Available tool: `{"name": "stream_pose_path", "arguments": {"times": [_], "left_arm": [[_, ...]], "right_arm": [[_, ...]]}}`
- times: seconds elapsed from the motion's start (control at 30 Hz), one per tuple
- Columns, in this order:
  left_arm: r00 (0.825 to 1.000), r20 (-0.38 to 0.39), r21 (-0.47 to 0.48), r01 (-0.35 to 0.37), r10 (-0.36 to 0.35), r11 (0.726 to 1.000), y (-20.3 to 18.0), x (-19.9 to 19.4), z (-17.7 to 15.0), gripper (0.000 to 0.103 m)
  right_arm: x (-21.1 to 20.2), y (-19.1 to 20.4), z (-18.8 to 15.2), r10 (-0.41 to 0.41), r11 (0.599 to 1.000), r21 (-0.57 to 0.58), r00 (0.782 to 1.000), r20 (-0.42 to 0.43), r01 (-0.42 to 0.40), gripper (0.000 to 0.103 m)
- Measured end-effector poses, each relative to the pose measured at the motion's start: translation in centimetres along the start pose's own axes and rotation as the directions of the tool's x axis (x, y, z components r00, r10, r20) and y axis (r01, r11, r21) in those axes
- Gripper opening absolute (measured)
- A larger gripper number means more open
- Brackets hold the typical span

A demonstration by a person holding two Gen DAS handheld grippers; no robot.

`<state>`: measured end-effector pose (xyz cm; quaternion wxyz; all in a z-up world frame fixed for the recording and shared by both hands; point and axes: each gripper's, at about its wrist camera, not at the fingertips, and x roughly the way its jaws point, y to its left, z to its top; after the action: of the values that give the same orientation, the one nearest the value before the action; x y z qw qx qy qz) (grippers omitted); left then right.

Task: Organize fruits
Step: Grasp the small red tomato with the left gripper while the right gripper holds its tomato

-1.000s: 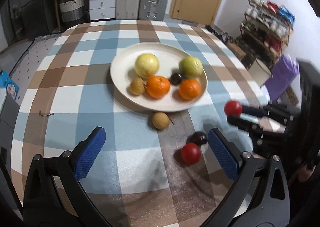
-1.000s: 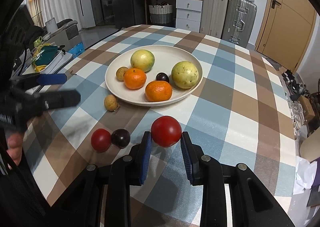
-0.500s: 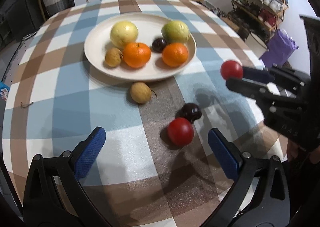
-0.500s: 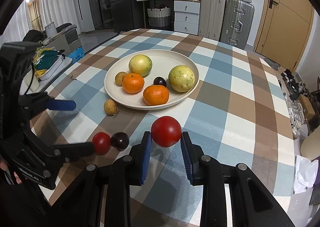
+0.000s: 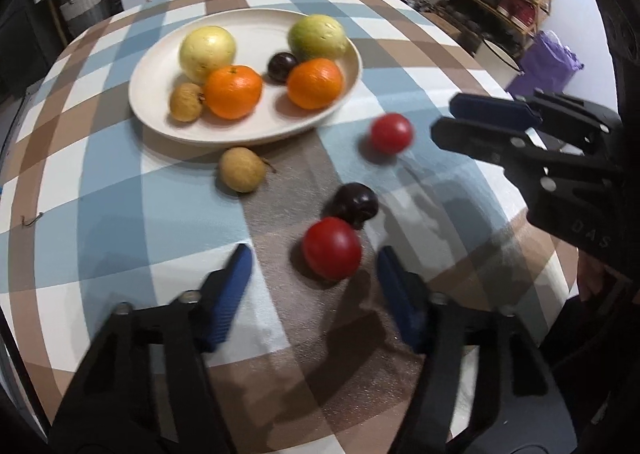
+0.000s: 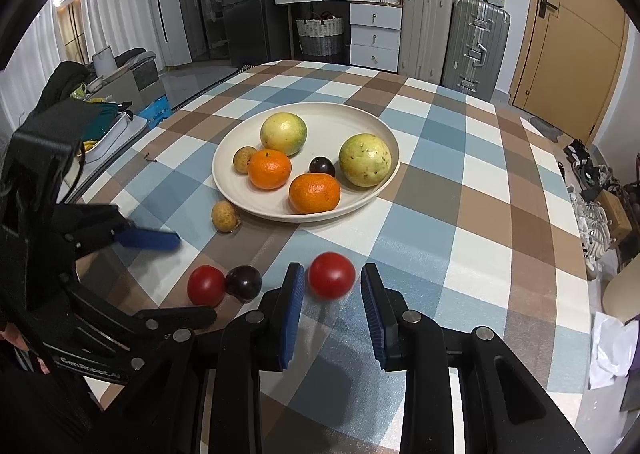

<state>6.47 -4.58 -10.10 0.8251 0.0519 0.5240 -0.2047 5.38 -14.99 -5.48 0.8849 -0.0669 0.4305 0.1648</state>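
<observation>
Fruit sorting on a checked tablecloth [image 5: 100,194]: ten pieces are counted, two of each kind. Six lie on the one cream plate [image 5: 158,74], whose oval runs left to right across the upper centre of the left wrist view: two yellow-green fruits [image 5: 207,48], two oranges [image 5: 233,92], one plated plum [image 5: 282,66] and one plated tan fruit [image 5: 186,102]. Four lie on the cloth below it. The loose tan fruit [image 5: 242,169] is seen just under the plate rim, its stem pointing right. The loose plum [image 5: 355,205] touches the near red fruit [image 5: 332,248]; both are round, with no long axis. The left gripper [image 5: 314,252] is caught with its jaws closing, the near red fruit between the blue pads but touched by neither. The right gripper [image 6: 332,266] is shown with jaws parted about a fruit's width and gripping nothing; the blurred far red fruit [image 6: 331,275] sits at lower centre of its view, clear of both pads. "GenRobot.AI" is read on the left gripper, "DAS" on the right.
</observation>
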Motion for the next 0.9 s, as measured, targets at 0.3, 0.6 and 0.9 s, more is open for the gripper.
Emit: {"name": "stream_pose_path", "arguments": {"times": [0.3,0.6,0.9], "left_arm": [[0.999,-0.006,0.029,0.04,-0.04,0.999,-0.8,-0.2,-0.1,0.025],[0.998,0.044,0.036,0.045,-0.047,0.998,-0.9,-2.3,0.1,0.025],[0.994,0.082,-0.02,0.076,-0.074,0.997,0.6,-3.9,0.4,0.025]], "right_arm": [[0.4,-0.9,0.0,0.022,0.999,0.034,1.0,-0.003,-0.022,0.03],[2.0,-1.0,-0.5,0.059,0.997,0.062,0.997,-0.058,-0.056,0.03],[2.7,-1.0,-0.5,0.069,0.995,0.072,0.995,-0.068,-0.064,0.031]]}}
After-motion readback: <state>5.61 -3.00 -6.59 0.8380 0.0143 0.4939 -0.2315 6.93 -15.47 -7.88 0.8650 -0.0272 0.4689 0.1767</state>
